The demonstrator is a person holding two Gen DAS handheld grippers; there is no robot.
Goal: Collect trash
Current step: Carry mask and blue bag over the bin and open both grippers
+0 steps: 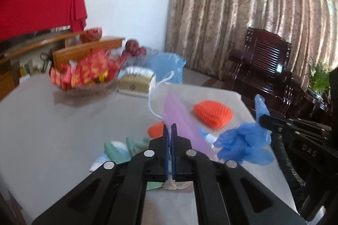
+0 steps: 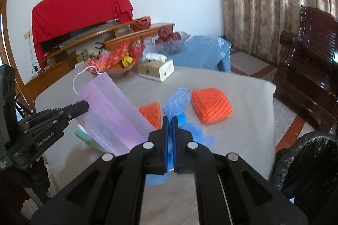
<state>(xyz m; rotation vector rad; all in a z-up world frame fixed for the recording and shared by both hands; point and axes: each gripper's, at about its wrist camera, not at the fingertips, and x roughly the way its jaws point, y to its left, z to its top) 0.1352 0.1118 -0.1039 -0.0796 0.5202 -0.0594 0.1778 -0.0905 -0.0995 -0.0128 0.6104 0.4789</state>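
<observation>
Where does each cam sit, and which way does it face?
Left wrist: on the left gripper, looking along its fingers across the table; shut on the purple mask; right gripper at right.
Right wrist: on the right gripper, shut on the blue glove; left gripper at left.
Shared: mask, glove, orange foam net, tissue box.

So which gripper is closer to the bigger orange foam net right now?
Right. The right gripper, shut on the blue glove, sits just beside the larger orange foam net. The left gripper, shut on the purple mask, is farther off.
</observation>
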